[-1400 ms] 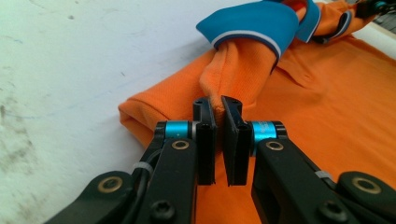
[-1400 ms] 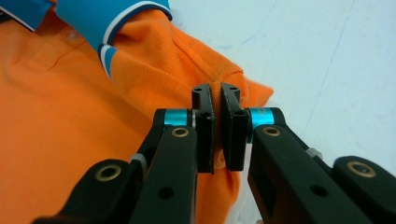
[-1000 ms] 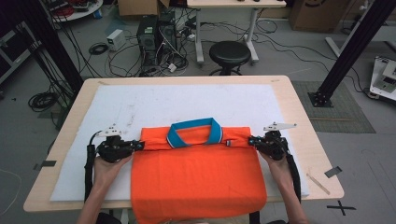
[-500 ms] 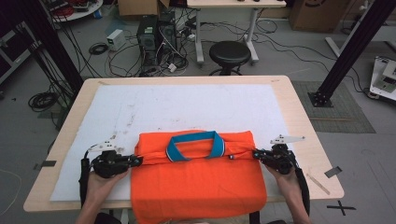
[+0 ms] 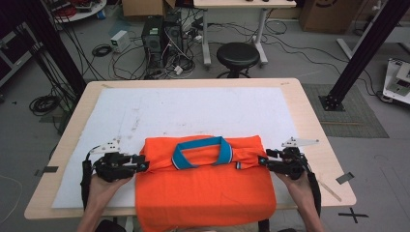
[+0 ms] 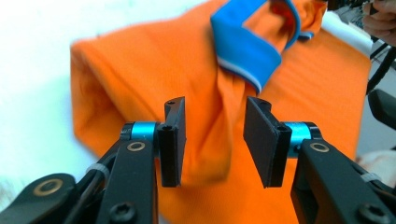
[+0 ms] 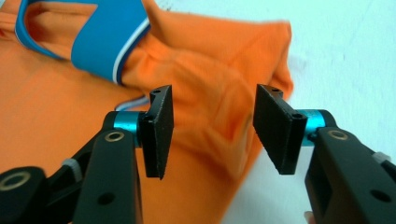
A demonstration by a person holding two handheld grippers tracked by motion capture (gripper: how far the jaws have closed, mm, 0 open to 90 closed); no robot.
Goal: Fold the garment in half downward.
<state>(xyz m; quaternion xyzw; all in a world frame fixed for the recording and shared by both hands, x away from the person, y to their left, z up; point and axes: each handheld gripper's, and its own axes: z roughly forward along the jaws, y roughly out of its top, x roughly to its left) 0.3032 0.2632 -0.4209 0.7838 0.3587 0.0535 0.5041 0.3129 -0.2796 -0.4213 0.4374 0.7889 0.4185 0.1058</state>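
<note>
An orange polo shirt [image 5: 208, 193] with a blue collar [image 5: 202, 151] lies folded on the white mat [image 5: 193, 108], its lower part hanging over the table's near edge. My left gripper [image 5: 143, 164] sits at the shirt's left shoulder fold, and my right gripper [image 5: 262, 162] at the right one. In the left gripper view the gripper [image 6: 212, 140] is open, jaws apart over orange cloth [image 6: 126, 79], with the collar [image 6: 243, 42] farther off. In the right gripper view the gripper [image 7: 210, 135] is open too, facing a bunched shoulder fold [image 7: 210, 79] beside the collar [image 7: 102, 42].
The wooden table [image 5: 314, 130] has bare mat behind the shirt. On the floor beyond stand a black stool [image 5: 238, 53], a computer tower [image 5: 162, 34] with tangled cables, and a black frame post [image 5: 362, 48] at the right.
Both grippers drew the shirt's upper edge toward the near side, shortening the fold. Their jaws now stand open at the shoulders.
</note>
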